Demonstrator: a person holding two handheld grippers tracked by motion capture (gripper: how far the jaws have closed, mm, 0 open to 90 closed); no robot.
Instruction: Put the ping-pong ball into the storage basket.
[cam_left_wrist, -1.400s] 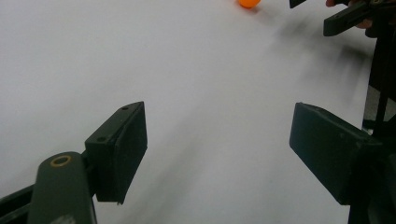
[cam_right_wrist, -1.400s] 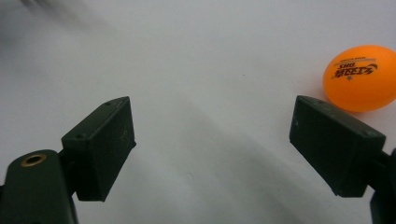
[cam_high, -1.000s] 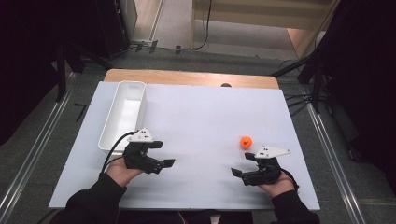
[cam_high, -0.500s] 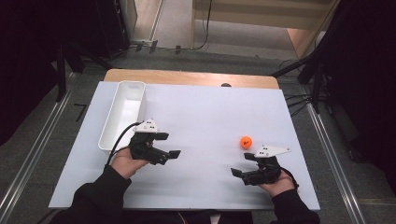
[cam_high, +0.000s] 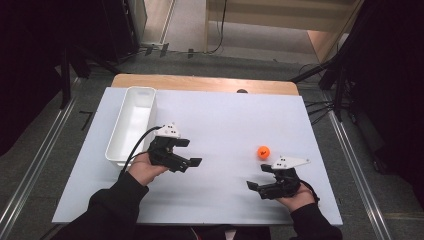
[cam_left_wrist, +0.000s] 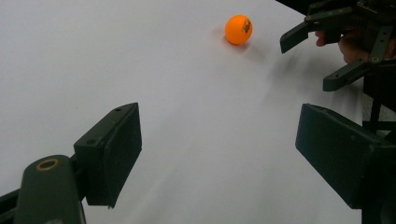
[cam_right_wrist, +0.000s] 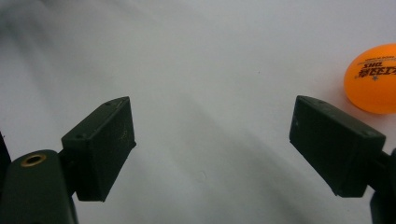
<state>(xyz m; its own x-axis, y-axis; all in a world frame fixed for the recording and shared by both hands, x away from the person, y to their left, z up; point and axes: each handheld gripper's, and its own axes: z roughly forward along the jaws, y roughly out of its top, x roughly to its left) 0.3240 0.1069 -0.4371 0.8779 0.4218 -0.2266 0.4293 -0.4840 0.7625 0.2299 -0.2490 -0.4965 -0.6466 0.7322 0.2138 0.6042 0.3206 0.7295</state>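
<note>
An orange ball (cam_high: 263, 152) lies on the white tabletop (cam_high: 220, 120), right of centre. My left gripper (cam_high: 192, 152) is held left of centre, open and empty, pointing right toward the ball. In the left gripper view its jaws (cam_left_wrist: 219, 154) stand wide apart, with the ball (cam_left_wrist: 238, 29) far ahead. My right gripper (cam_high: 256, 177) is near the front right, just in front of the ball, open and pointing left. In the right gripper view its jaws (cam_right_wrist: 212, 144) frame bare table, and the ball (cam_right_wrist: 373, 79) sits beyond the right fingertip.
A long white tray (cam_high: 131, 125) stands at the left, just behind my left hand. The right gripper (cam_left_wrist: 306, 63) appears at the upper right of the left gripper view. A wooden strip (cam_high: 200, 82) borders the table's far edge.
My left gripper has moved forward and to the right and turned toward the ball. The right gripper and the ball have stayed put.
</note>
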